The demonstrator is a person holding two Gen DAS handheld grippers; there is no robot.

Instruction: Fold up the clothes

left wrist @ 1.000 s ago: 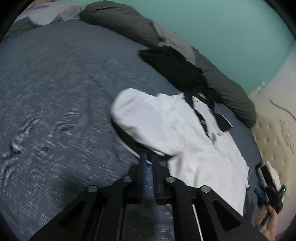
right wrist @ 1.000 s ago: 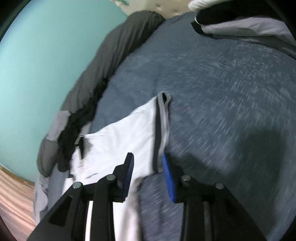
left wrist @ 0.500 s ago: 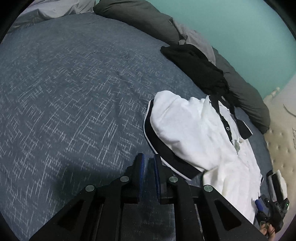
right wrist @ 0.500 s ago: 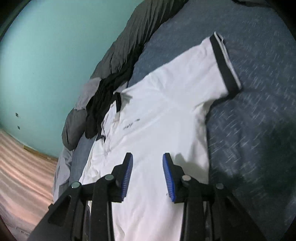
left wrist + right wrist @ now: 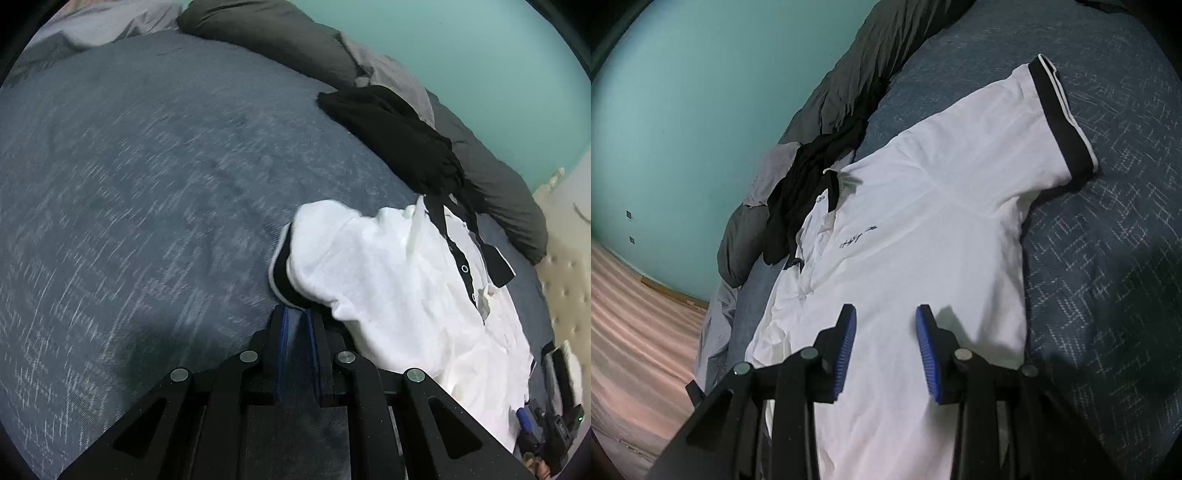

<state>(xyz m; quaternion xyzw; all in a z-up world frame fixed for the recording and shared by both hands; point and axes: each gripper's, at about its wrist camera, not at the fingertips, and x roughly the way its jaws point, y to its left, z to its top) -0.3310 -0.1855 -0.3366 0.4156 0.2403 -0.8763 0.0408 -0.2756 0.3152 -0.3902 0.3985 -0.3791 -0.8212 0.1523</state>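
- My left tongs (image 5: 297, 314) are almost shut, with their tips right at the black cuff (image 5: 282, 275) of the white shirt (image 5: 388, 280). I cannot tell if they pinch it.
- My right tongs (image 5: 885, 328) are wide open, over the shirt's body.
- The shirt lies on the blue bed (image 5: 129, 192).
- The bed left of the cuff is bare.
- A black cloth (image 5: 391, 140) touches the collar.

I see a bed (image 5: 129, 192) with a blue-grey patterned cover filling most of both views. A white polo shirt (image 5: 923, 221) lies spread on it, a black garment (image 5: 391, 140) bunched beside its collar, dark grey bedding (image 5: 280, 33) rolled along the teal wall.
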